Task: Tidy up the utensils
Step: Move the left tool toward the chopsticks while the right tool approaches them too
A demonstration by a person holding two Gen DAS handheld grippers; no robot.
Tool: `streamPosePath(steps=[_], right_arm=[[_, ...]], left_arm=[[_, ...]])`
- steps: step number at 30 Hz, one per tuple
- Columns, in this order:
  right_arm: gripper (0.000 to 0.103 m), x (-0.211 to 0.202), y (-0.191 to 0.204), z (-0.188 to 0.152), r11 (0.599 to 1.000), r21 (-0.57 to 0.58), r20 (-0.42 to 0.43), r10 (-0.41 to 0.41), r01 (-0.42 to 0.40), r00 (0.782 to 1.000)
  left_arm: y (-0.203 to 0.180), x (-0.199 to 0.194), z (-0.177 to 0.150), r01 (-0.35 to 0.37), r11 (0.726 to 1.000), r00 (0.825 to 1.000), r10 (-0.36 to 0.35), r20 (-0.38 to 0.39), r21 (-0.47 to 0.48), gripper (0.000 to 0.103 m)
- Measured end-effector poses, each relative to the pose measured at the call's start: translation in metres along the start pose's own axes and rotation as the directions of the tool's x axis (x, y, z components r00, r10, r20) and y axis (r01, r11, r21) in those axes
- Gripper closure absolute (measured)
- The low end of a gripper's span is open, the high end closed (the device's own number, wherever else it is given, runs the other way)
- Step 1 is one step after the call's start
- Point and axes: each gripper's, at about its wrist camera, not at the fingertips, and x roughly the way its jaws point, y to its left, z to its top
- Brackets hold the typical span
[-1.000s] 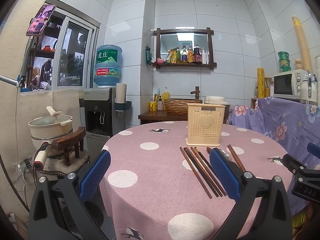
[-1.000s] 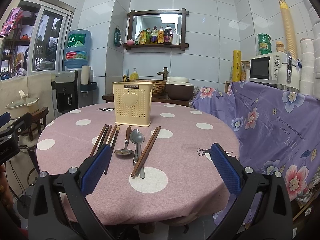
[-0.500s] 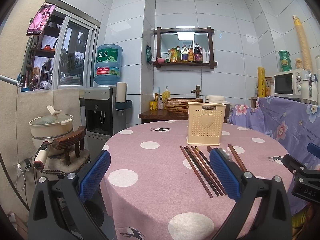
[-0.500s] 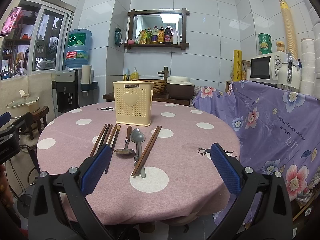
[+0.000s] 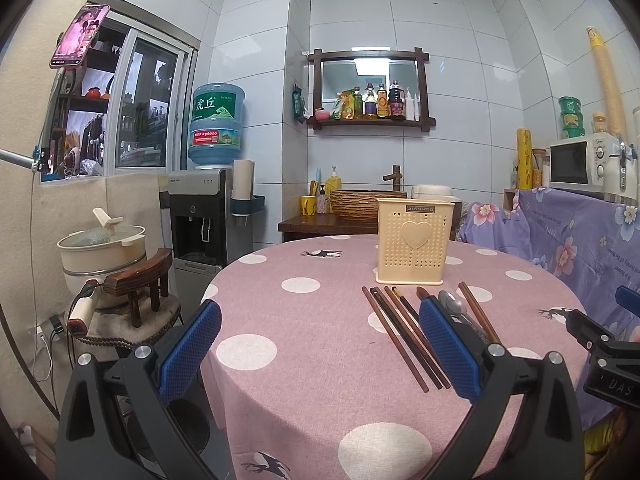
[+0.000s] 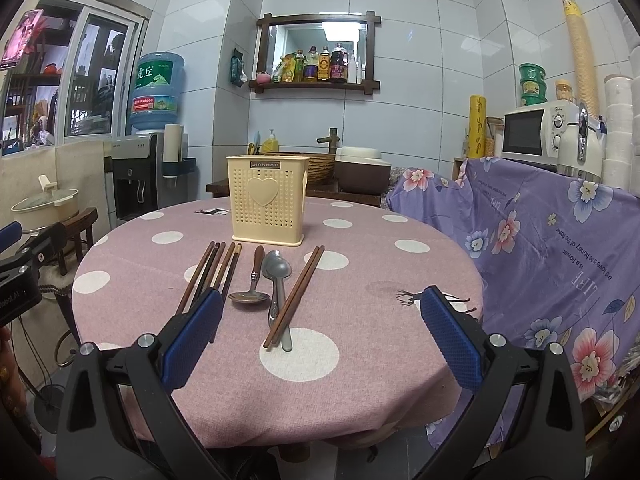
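Both grippers, left [image 5: 320,350] and right [image 6: 322,338], hover spread wide and empty above the polka-dot table [image 6: 360,380]. Chopsticks [image 6: 210,272], two spoons [image 6: 276,280] and another chopstick pair [image 6: 296,296] lie at 6 o'clock of the cream utensil holder [image 6: 267,200].

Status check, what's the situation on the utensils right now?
Left tongs open, right tongs open, both empty. Chopsticks and spoons flat on tablecloth before the utensil holder. Nothing blocking.
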Motion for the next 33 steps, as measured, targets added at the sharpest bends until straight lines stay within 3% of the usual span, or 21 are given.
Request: streamPosePath(steps=[4,9,13,16,20,25,29,31,33], right_arm=[[0.005,0.009,-0.002,0.000,1.000,-0.008,-0.026,-0.014,0.014,1.000],[0.005,0.036,-0.010,-0.001,0.998,-0.027,-0.113,-0.062,0.059,0.992],[0.005,0.066,-0.022,0.002,0.998,-0.008,-0.205,-0.064,0.063,0.977],[0.005,0.085,-0.025,0.010,0.998,-0.026,-0.233,-0.065,0.061,0.970],[0.005,0.116,-0.025,0.021,0.998,-0.046,-0.289,-0.051,0.040,0.956],[0.005,0.165,-0.018,0.024,0.998,-0.057,-0.406,-0.029,0.006,0.913],[0.005,0.195,-0.009,0.019,0.997,-0.080,-0.496,-0.036,-0.005,0.868],[0.005,0.201,-0.006,0.019,0.997,-0.073,-0.509,-0.026,-0.013,0.860],[0.005,0.206,-0.003,0.018,0.993,-0.116,-0.530,-0.067,0.006,0.845]], left_arm=[[-0.003,0.009,0.002,0.000,1.000,0.999,0.000,-0.037,0.010,0.005],[-0.002,0.035,0.006,0.020,1.000,0.987,-0.017,-0.161,0.020,0.005],[-0.008,0.072,0.013,0.064,0.997,0.956,-0.048,-0.290,0.043,0.005],[-0.018,0.101,0.018,0.094,0.990,0.931,-0.051,-0.361,0.102,0.005],[-0.024,0.134,0.022,0.143,0.984,0.899,-0.082,-0.431,0.110,0.011],[-0.034,0.169,0.020,0.168,0.980,0.852,-0.090,-0.516,0.106,0.015],[-0.041,0.185,0.015,0.170,0.978,0.829,-0.076,-0.554,0.122,0.017],[-0.044,0.191,0.013,0.176,0.977,0.819,-0.079,-0.569,0.117,0.017],[-0.047,0.195,0.010,0.176,0.975,0.811,-0.067,-0.581,0.133,0.017]])
